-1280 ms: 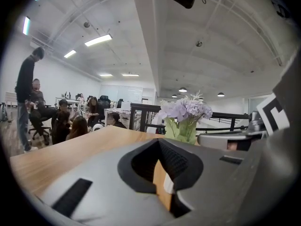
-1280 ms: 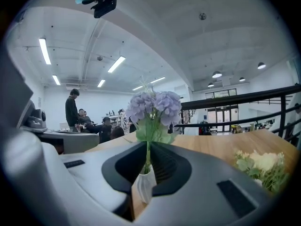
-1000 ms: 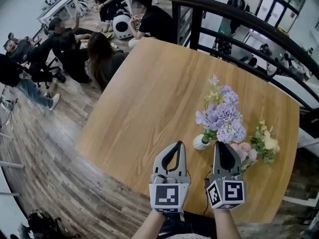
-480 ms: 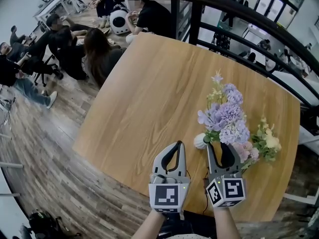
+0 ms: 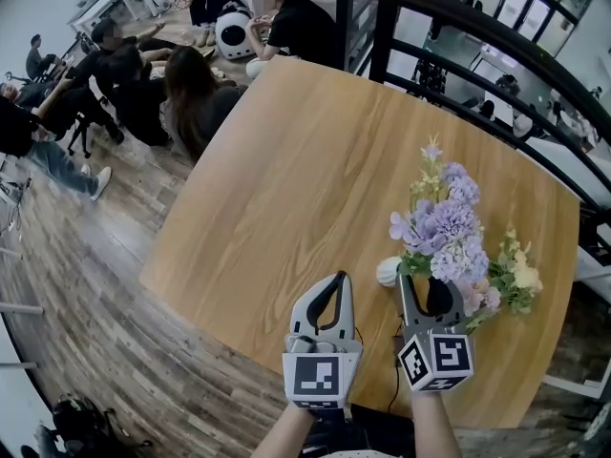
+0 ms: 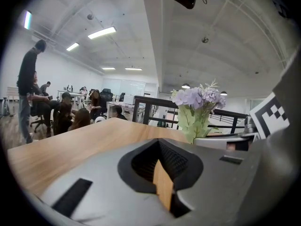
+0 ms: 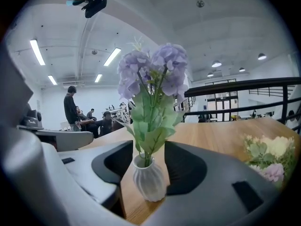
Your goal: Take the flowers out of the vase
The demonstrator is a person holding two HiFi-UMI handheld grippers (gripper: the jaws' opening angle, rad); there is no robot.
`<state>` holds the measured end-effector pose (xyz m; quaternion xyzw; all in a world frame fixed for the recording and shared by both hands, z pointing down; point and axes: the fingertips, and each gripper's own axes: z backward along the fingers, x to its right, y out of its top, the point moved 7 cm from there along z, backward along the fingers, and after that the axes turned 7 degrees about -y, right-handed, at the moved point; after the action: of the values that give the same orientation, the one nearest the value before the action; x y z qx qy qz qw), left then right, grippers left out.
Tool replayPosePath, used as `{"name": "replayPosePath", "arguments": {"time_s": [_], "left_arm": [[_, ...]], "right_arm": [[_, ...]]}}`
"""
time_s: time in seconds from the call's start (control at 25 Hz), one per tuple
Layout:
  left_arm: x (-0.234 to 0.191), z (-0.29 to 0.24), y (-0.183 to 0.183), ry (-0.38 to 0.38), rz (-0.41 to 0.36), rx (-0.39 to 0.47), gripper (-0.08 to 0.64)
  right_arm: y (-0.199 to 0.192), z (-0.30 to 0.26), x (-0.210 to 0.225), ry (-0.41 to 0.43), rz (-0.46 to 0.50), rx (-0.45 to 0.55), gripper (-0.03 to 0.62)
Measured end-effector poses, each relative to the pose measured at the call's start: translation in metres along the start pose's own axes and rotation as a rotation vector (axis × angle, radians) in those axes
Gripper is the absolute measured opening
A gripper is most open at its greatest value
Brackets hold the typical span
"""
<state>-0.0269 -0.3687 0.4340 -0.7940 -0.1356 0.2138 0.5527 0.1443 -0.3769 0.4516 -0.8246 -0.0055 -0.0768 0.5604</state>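
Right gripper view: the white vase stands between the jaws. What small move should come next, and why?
Probably raise the right gripper a little, up to the green stems, before closing. Its jaws are opening, and they flank the body of the white vase without touching it. It is the purple flowers that must come out, not the vase.

**Surroundings: table, floor, bystanders**

Wooden table (image 5: 286, 179), light grain, rounded corners. A black railing (image 5: 458, 36) runs beyond its far edge. Plank floor (image 5: 86, 284) lies to the left and below. Several people (image 5: 143, 84) sit on the floor off the table's far-left corner. One person in black (image 5: 301, 36) sits beside a white round device (image 5: 233, 38). Dark bag (image 5: 81, 427) on the floor, bottom left. The left gripper view shows one standing person (image 6: 29, 88) and ceiling strip lights (image 6: 102, 32), lit.
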Motion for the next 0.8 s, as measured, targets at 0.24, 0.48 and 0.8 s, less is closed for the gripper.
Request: {"name": "replayPosePath", "arguments": {"time_s": [0.24, 0.48, 0.8], "left_arm": [[-0.001, -0.001, 0.0, 0.0, 0.013, -0.027, 0.032], [-0.003, -0.005, -0.002, -0.005, 0.019, -0.03, 0.032], [-0.002, -0.015, -0.003, -0.005, 0.023, -0.047, 0.032]], "right_arm": [[0.003, -0.007, -0.003, 0.019, 0.002, 0.006, 0.232], [0.0, -0.015, -0.005, 0.026, 0.007, 0.0, 0.232], [0.003, -0.021, -0.002, 0.041, 0.044, 0.021, 0.142]]}}
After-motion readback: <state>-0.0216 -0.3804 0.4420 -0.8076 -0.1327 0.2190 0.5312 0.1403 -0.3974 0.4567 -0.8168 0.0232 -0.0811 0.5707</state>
